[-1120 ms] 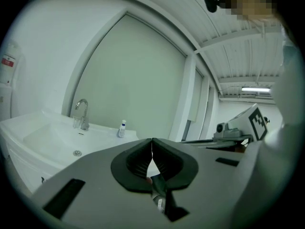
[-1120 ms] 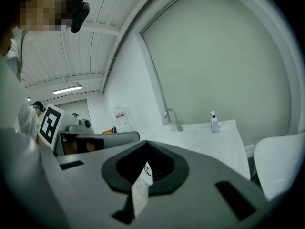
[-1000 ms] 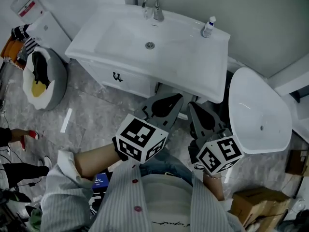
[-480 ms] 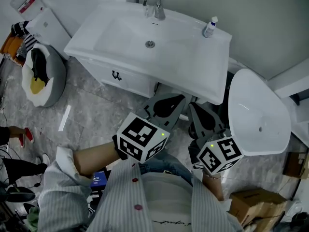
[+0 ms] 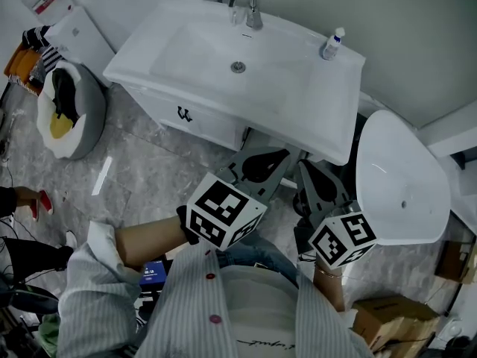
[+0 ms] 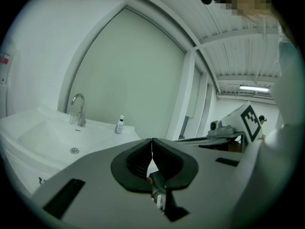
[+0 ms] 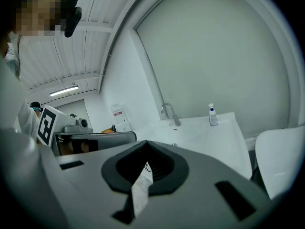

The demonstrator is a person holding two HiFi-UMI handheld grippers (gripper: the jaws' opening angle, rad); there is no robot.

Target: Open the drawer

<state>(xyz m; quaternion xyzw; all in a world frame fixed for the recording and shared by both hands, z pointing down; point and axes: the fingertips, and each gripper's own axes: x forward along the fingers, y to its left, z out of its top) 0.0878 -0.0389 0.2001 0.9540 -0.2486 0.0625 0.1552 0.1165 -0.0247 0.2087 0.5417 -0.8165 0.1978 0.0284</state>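
Nearest, low in the head view: left gripper (image 5: 277, 157) and right gripper (image 5: 307, 168) side by side, pointed toward the vanity. Finds both pairs of jaws pressed together at the tips, clamped on nothing. Ahead and to the left: drawer (image 5: 201, 127) under the front edge of the sink basin (image 5: 216, 51), shut flush, dark handle (image 5: 183, 115) on its front. Stands clear of all fingertips, nearer the left gripper. Farthest: faucet (image 5: 247, 3) and small bottle (image 5: 333, 44) along the rear rim.
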